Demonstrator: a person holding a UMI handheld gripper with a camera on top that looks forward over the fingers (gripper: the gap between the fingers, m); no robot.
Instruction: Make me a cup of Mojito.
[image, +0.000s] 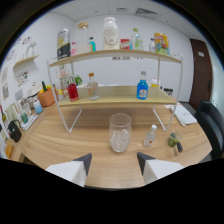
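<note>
- Gripper view: claw (114, 161) open, holding nothing; finger bases cut off below.
- Clear glass (120, 132) w/ ice mid-desk (75, 142), just ahead of fingers.
- Small clear bottle (150, 136) beside it; shelf (115, 100) labels unreadable.

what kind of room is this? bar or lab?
Likely an office room set up as a mock bar: a wooden table with a two-tier shelf of bottles, a glass holding ice, plus ceiling tiles and a door.

Wooden table (90, 145): glass (120, 132), small bottle (150, 136)
</note>
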